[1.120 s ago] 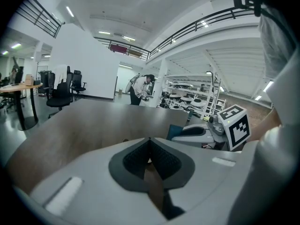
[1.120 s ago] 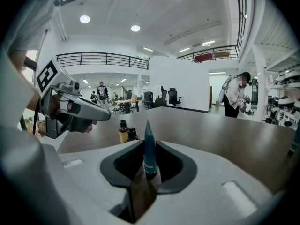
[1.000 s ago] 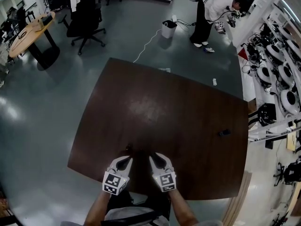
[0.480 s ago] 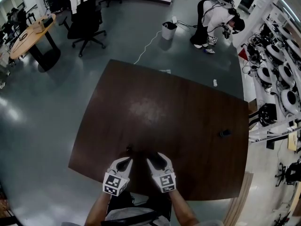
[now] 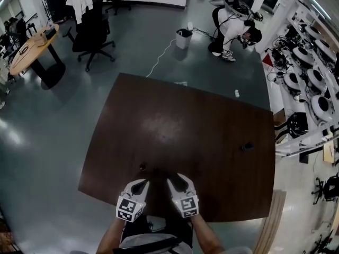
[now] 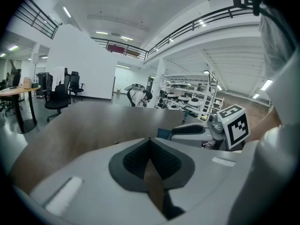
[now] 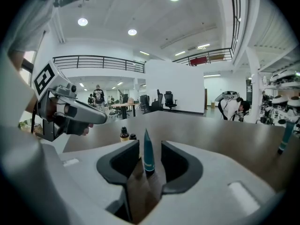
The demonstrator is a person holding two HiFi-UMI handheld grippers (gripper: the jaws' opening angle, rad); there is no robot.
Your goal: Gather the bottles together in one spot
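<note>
The right gripper (image 7: 149, 146) jaws have just been opening. The teal bottle (image 7: 148, 157) stands free between them on the worktop (image 7: 211, 130), with 2 small bottles (image 7: 124, 135) just beside it, so it seems delivered. The left gripper (image 6: 150, 142) jaws are closed and empty.

**Hard to See**

In the right gripper view, a jaw of the right gripper (image 7: 149, 145) hides the lower half of a brown bottle (image 7: 124, 134). Only the black cap of a second bottle (image 7: 133, 136) peeks out beside it. A blue thing (image 7: 284, 137) by the right rim is blurry. In the head view, a dark thing (image 5: 247, 147) on the table (image 5: 185, 115) is too small to name.
</note>
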